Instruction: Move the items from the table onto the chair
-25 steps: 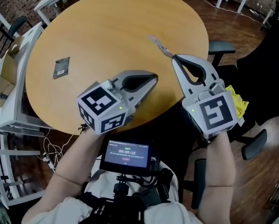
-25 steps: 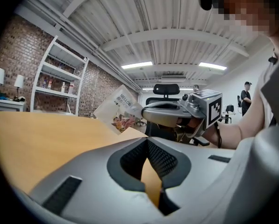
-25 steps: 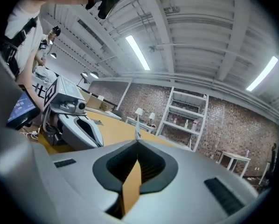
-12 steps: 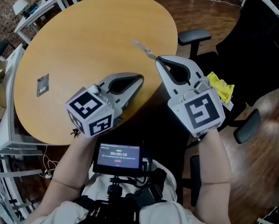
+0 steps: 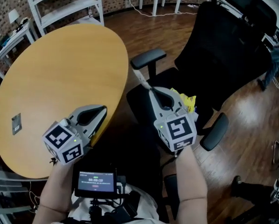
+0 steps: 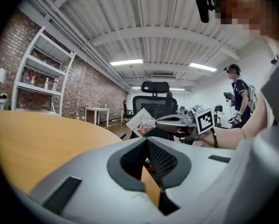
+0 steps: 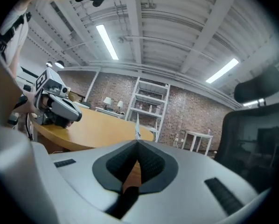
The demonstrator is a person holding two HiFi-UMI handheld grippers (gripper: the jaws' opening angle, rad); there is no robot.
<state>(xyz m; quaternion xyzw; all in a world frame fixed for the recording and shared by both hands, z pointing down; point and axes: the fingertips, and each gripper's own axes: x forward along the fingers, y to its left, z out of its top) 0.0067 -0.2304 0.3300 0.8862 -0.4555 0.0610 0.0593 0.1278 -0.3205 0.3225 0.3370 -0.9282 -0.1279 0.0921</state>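
Note:
My right gripper [image 5: 150,90] is shut on a thin white packet [image 5: 140,77], which sticks out past its tips above the black chair's seat [image 5: 138,99]. From the left gripper view the packet [image 6: 142,122] shows flat; in the right gripper view it [image 7: 137,125] is edge-on. A yellow packet [image 5: 186,101] lies on the seat beside the right gripper. My left gripper [image 5: 104,108] is shut and holds nothing, low over the round wooden table's [image 5: 60,78] near edge. A small dark packet [image 5: 16,123] lies on the table at the far left.
The chair has a tall black backrest [image 5: 223,36] and two armrests [image 5: 149,58] [image 5: 214,132]. White shelving [image 5: 60,3] stands behind the table. A small screen [image 5: 95,182] hangs at my chest. Another person [image 6: 237,92] stands in the background.
Both grippers have swung right, away from the table's middle. The right gripper has carried the white packet from over the table to over the chair seat. The left stays shut.

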